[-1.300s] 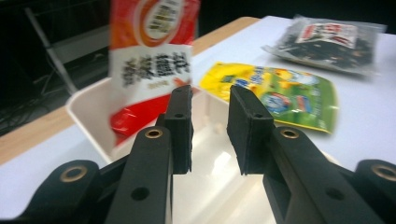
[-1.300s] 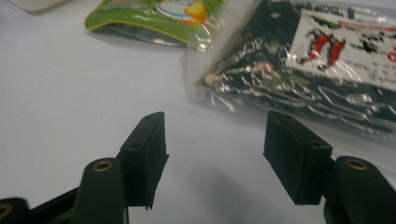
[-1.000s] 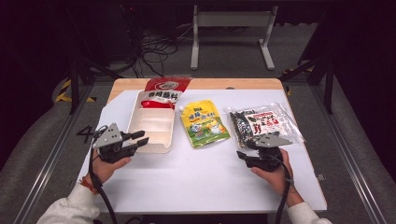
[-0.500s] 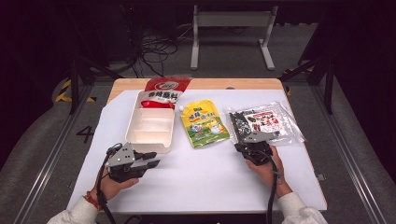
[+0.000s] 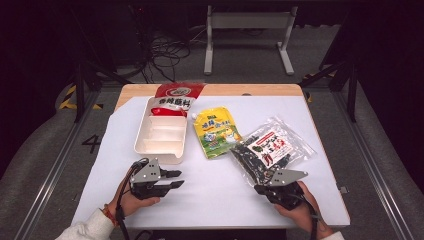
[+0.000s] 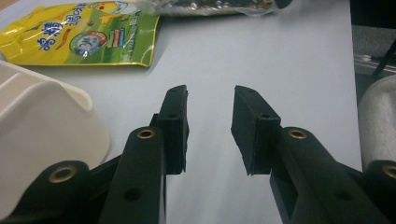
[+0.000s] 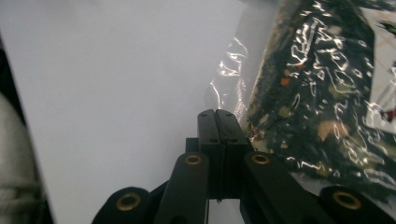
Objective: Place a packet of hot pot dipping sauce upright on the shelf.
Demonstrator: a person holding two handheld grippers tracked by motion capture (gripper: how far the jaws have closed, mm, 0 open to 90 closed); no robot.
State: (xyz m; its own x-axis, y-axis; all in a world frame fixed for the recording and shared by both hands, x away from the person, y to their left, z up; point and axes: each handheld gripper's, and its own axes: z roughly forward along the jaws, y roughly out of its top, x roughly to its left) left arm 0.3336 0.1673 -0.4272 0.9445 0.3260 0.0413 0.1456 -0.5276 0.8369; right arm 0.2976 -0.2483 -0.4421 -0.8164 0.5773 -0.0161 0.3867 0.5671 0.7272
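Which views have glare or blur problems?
Right gripper view: strong glare streaks on the clear bag, and the table is washed out. Left gripper view: yellow pouch slightly soft, jaws sharp. High view: table evenly lit, surroundings very dark.

The clear bag [image 7: 322, 93] is thin glossy plastic, crinkled and full of glints. The yellow pouch [image 6: 88, 35] is smooth, shiny film. The white tray [image 6: 42, 121] looks like matt moulded plastic. The desk [image 5: 215, 190] has a smooth matt white top with a wooden rim. Both tongs [image 6: 210, 130] [image 7: 217, 140] are matt black plastic with brass-coloured rivets.
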